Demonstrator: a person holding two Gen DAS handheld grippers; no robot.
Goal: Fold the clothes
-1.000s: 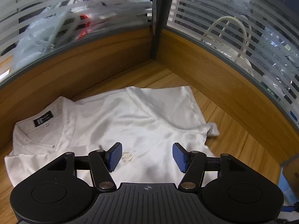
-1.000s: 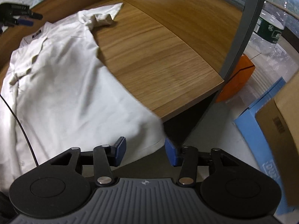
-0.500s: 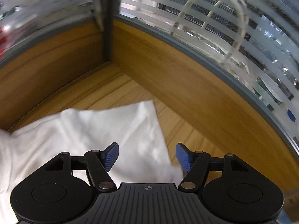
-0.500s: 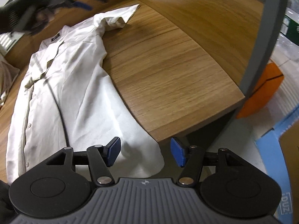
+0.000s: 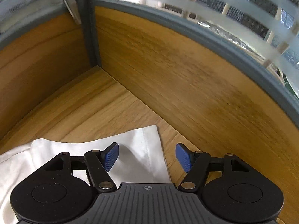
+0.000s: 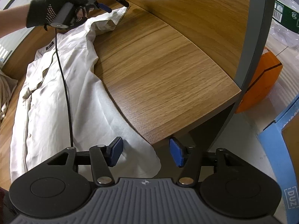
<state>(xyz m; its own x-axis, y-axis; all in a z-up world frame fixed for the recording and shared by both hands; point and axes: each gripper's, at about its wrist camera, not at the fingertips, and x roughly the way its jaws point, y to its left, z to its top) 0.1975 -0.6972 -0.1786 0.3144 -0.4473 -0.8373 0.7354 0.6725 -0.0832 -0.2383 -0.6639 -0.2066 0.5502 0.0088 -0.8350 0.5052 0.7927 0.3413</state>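
A white button-up shirt (image 6: 56,97) lies spread on the wooden table (image 6: 160,78), collar at the far end and hem hanging over the near edge. Its sleeve cuff (image 5: 147,149) lies flat near the table's far corner. My left gripper (image 5: 147,158) hovers open just above that cuff, with the blue pads either side of it and nothing between them. In the right wrist view this same left gripper (image 6: 112,4) is held by a gloved hand over the sleeve end. My right gripper (image 6: 145,152) is open by the shirt's hem corner (image 6: 147,160) at the table's near edge.
Wooden partition walls (image 5: 186,71) topped with striped glass close off the far corner. A black cable (image 6: 64,78) trails across the shirt. Beside the table are an orange object (image 6: 261,85), a blue cardboard box (image 6: 280,134) and a grey post (image 6: 256,37).
The left gripper has swung right from the shirt's body to the sleeve cuff near the corner. The right gripper has come closer to the hem corner. Both remain open.
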